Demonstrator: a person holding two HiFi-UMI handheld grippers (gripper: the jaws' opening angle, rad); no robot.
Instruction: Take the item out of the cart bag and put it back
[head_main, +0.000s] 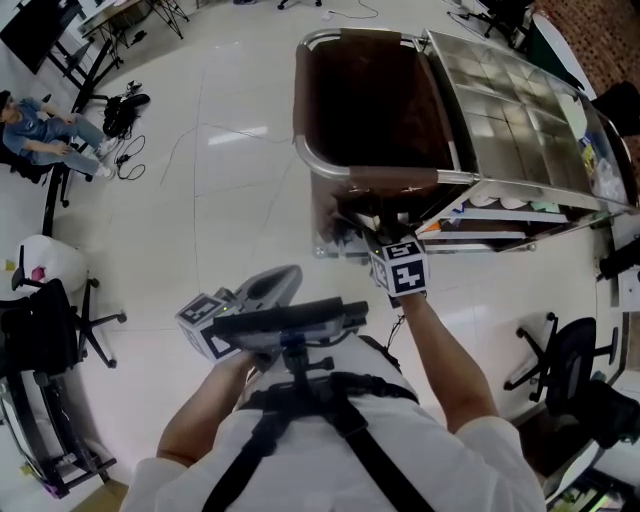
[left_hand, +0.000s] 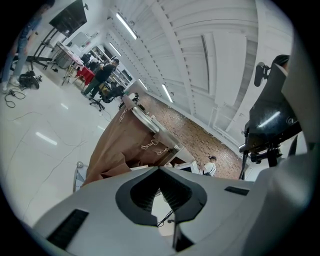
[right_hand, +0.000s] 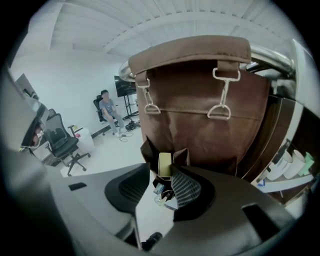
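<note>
Left gripper (left_hand: 159, 170) waits pinched together, empty. Right gripper (right_hand: 161, 169) stands half-wide, the small yellowish box (right_hand: 164, 162) between its fingertips (nearer one side), unpinched, poking from a low pocket (right_hand: 181, 156) on the brown bag (right_hand: 200, 125). Closing off-centre could snag cloth or push the box deeper.

— What sort of place is this?
— An open lab-style workroom: glossy white floor (head_main: 240, 200), rolling office chairs (head_main: 45, 330), a screen on a stand (right_hand: 125, 86), loose cables (head_main: 130, 160), strip lights (left_hand: 126, 25) overhead.
</note>
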